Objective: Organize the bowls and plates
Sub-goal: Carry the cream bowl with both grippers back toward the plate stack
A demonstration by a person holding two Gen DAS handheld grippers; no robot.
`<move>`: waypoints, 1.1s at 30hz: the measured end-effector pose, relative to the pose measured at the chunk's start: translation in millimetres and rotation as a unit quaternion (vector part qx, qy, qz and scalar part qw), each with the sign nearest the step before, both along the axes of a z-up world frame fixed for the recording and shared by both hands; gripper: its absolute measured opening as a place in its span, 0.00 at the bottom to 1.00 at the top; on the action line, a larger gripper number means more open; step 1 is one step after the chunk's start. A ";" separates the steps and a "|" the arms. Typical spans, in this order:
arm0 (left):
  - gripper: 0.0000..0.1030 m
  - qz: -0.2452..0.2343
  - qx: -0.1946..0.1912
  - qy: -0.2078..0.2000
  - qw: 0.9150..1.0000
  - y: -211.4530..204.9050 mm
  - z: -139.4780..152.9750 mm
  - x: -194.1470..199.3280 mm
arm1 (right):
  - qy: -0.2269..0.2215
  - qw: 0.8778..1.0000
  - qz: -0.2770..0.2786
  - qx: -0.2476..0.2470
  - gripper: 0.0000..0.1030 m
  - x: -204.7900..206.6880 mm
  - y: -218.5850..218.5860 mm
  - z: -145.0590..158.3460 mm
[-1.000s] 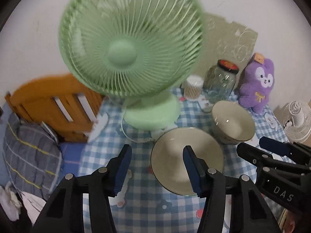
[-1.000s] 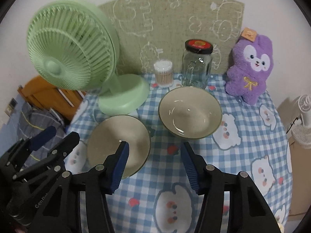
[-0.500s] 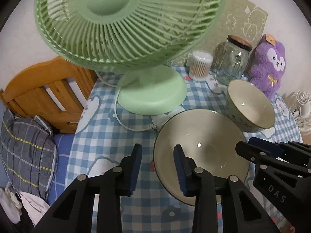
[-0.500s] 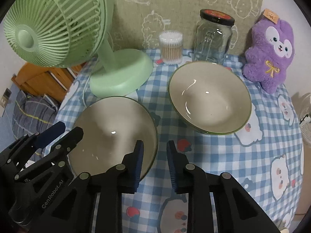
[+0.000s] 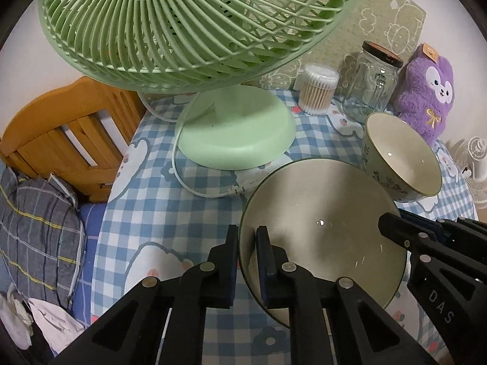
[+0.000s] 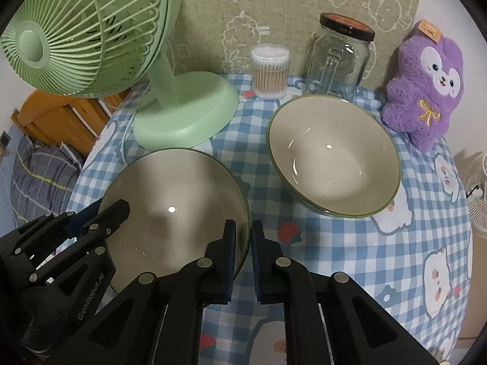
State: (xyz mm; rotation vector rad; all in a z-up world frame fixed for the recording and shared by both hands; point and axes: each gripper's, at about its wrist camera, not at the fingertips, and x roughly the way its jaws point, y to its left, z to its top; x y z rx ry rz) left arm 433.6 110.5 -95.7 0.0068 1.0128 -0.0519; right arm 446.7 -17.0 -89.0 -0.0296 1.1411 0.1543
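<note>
Right now both tools are clamped on opposite rim edges of the plate [image 6: 170,213]: left tool [image 5: 247,255] pinches the rim on its own side, one pad inside and one outside; right tool [image 6: 243,252] does the same on the far edge. Jaws on both look nearly shut, w/ only the thin rim between the pads.

Plate sits on the checked bench [image 6: 350,258], just beside the bowl [image 6: 334,158] and in front of the fan base [image 6: 188,109]. Bowl's rim is near the plate's edge, maybe touching; can't tell.

Risks, as I judge them:
- Glazed rim + narrow pad contact = slip if the two sides lift unevenly; plate could tilt and slide out.
- Fan cord [image 5: 194,182] runs close to the plate's back edge; a low drag could snag it.
- Fan head [image 5: 194,24] hangs right over the left tool, so a steep lift may knock it.
- Swinging toward the bowl too flat could clip its rim or shove it at the glass jar [image 6: 338,57].

Pose: both tools pitched steeply down and angled in toward each other, roughly mirrored across the plate.
</note>
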 end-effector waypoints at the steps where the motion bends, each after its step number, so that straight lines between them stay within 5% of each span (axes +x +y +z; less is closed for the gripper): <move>1: 0.08 0.000 -0.001 0.000 1.000 0.4 -0.2 -0.2 | 0.000 1.000 0.001 0.000 0.12 0.0 -0.1 0.6; 8: 0.09 -0.004 0.034 -0.010 0.999 -8.4 -1.3 -4.9 | -0.010 1.000 -0.002 -0.016 0.10 -0.1 3.0 0.2; 33: 0.07 0.012 0.001 0.007 1.000 -15.7 20.3 -44.1 | -0.005 1.000 -0.009 -0.020 0.10 -44.2 -11.9 25.0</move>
